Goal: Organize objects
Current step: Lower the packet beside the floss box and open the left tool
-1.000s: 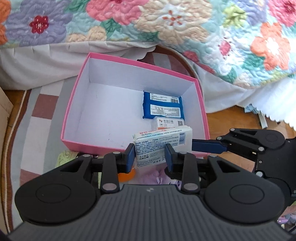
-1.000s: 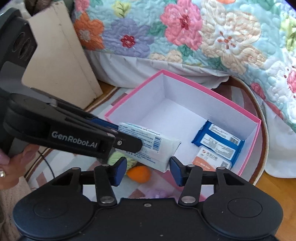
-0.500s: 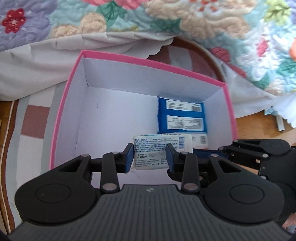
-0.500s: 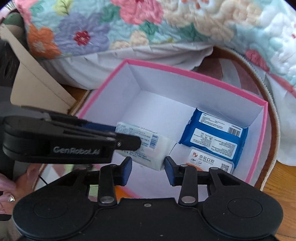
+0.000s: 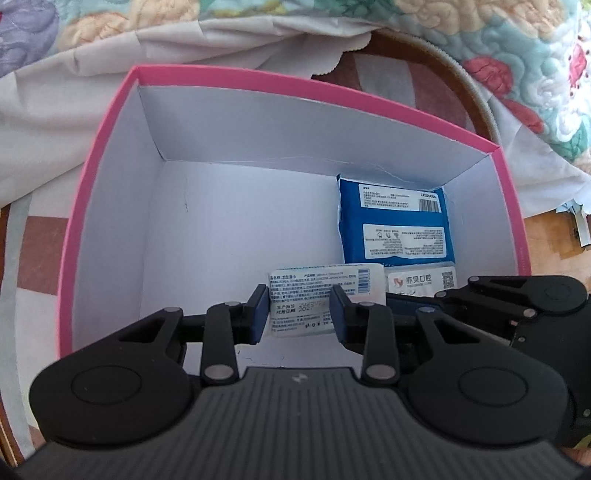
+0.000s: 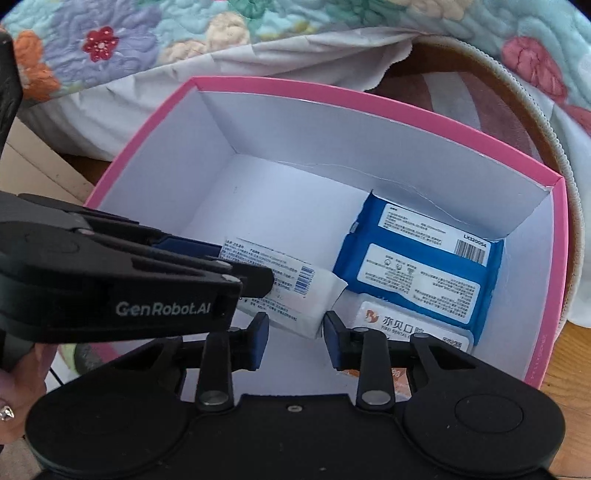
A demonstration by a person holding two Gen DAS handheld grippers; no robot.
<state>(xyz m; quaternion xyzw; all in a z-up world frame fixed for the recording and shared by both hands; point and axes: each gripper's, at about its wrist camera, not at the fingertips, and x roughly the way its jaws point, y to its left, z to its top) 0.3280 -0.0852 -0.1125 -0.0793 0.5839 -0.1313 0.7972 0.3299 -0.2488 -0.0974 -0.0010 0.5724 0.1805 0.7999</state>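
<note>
A pink box (image 5: 295, 83) with a white inside fills both views. In its right part lie a blue wipes pack (image 5: 395, 221) and, nearer me, a white-and-orange pack (image 5: 421, 280). My left gripper (image 5: 299, 314) is shut on a white wipes pack (image 5: 317, 284) and holds it low inside the box, beside those two. In the right wrist view the box (image 6: 332, 92), the blue pack (image 6: 417, 269) and the white pack (image 6: 295, 280) show again, with the left gripper (image 6: 243, 264) reaching in from the left. My right gripper (image 6: 295, 332) is closing; the pack's free end lies between its jaws, thin gaps still showing.
A floral quilt (image 6: 258, 22) and a pale bed skirt (image 5: 92, 70) hang behind the box. The box stands on a striped rug (image 5: 33, 236) with wood floor (image 5: 546, 240) to the right. A beige board (image 6: 33, 166) and a person's hand (image 6: 14, 395) are at the left.
Both grippers came forward and down into the box, carrying the white pack from above the near rim to beside the other packs. The right jaws narrowed.
</note>
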